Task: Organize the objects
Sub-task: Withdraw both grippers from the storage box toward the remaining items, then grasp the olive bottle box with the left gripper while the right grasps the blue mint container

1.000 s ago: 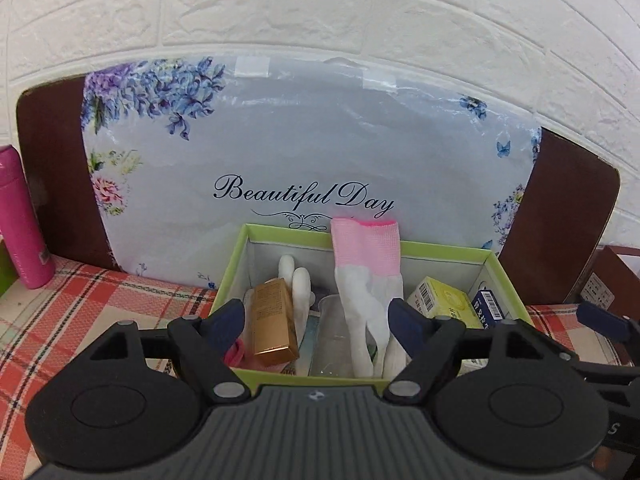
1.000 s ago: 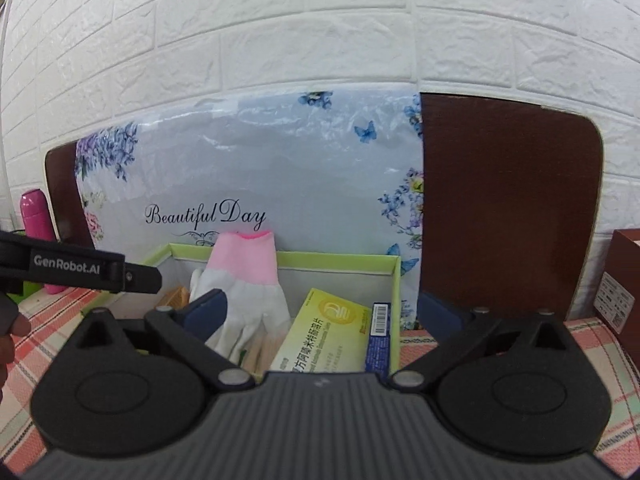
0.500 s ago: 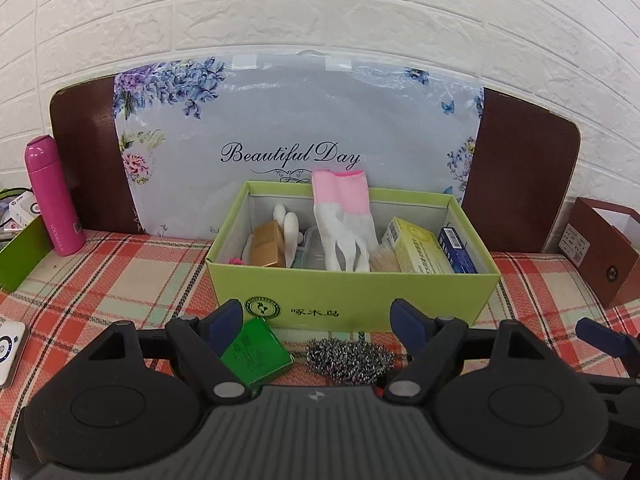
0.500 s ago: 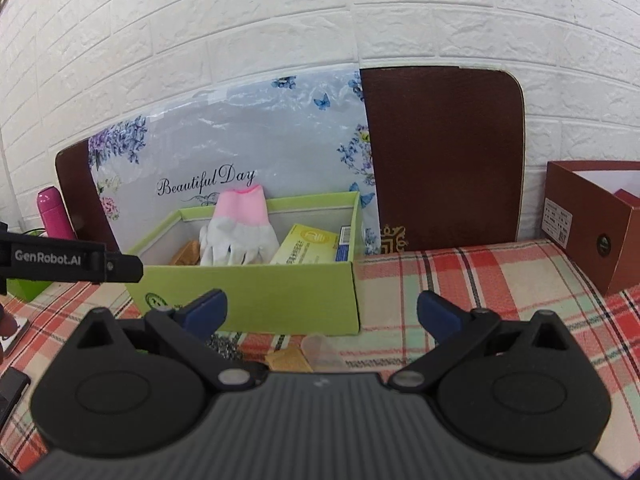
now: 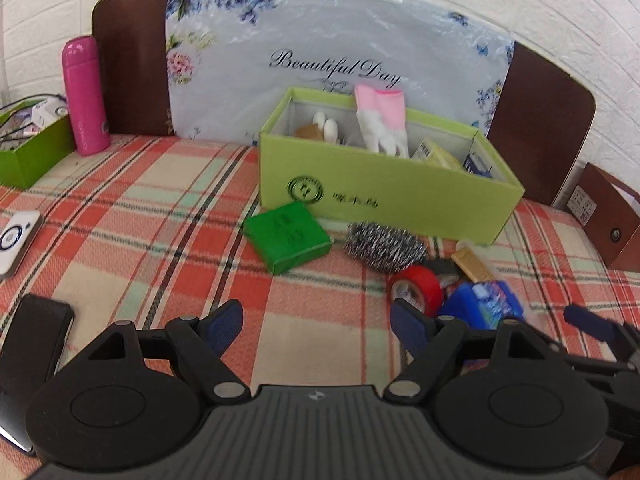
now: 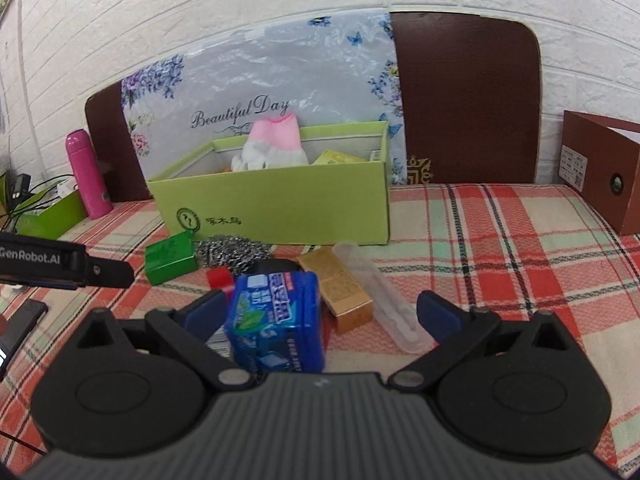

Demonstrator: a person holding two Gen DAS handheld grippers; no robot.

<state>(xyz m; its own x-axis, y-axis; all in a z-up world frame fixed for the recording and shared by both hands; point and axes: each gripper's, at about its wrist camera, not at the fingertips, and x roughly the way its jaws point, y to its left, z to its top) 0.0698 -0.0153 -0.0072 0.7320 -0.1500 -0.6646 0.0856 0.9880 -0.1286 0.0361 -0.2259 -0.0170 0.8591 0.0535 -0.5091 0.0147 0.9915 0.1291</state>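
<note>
we see a plaid tablecloth [image 5: 120,216] under everything, with the light green box [image 6: 280,204] standing at the back, a white and pink glove [image 5: 380,120] sticking up inside it. in front of the box lie a green packet [image 5: 288,236], a steel scourer [image 5: 384,242], a red tape roll [image 5: 416,288], a gold box [image 6: 340,284] and a clear case [image 6: 380,300]. our left gripper [image 5: 316,324] hangs with fingers apart over bare cloth. our right gripper [image 6: 320,312] is also spread wide, the blue pack [image 6: 276,316] standing between its fingers, close to the left one.
</note>
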